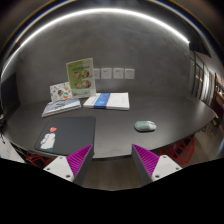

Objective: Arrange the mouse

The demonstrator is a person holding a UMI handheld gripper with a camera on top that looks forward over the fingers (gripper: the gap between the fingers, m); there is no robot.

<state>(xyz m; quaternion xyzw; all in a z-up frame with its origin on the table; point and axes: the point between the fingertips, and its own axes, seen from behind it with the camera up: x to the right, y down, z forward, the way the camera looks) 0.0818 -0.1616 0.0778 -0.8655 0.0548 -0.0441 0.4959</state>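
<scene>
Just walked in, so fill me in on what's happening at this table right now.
A person is holding a handheld claw over a dark grey table; its pink-padded fingers are open and hold nothing. A small grey-green computer mouse sits untouched beyond the fingers, off toward the right one. A dark rectangular mat lies just ahead of the left finger. Farther back are a blue-and-white booklet and an upright green-and-white leaflet.

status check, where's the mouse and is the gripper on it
Gripper open, holding nothing. Mouse on table, beyond right finger, untouched. Dark pad beyond left finger, not in the way.
</scene>
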